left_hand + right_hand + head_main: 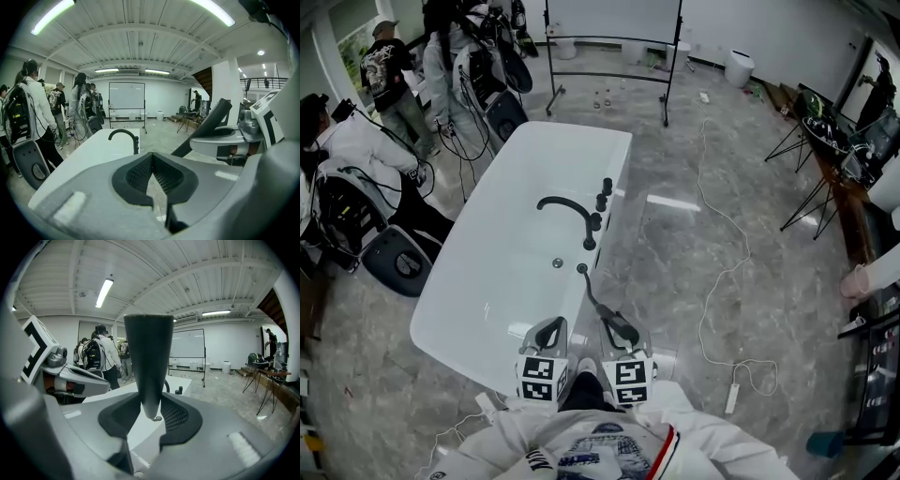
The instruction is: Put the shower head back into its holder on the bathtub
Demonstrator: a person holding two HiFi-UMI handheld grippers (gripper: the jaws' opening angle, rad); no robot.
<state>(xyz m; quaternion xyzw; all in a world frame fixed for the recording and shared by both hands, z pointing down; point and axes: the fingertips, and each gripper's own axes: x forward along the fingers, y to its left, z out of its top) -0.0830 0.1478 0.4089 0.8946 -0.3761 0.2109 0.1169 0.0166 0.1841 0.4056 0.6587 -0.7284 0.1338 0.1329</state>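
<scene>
The white bathtub [478, 309] lies in front of me, with a black arched faucet [567, 206] and black knobs [601, 201] on its right rim. A black hose [592, 298] runs from a small fitting [581, 269] on that rim to the black shower head [617, 325]. My right gripper [623, 337] is shut on the shower head, which stands up between its pads [176, 416] in the right gripper view [149, 366]. My left gripper [548, 330] hovers over the tub's near end, to the left of the right gripper. Its jaws [151, 161] meet at the tips with nothing between them.
Several people with backpack rigs [356, 187] stand left of the tub. A whiteboard stand [609, 56] is behind it. A white cable and power strip [733, 396] lie on the marble floor to the right, with tripods and desks [834, 159] beyond.
</scene>
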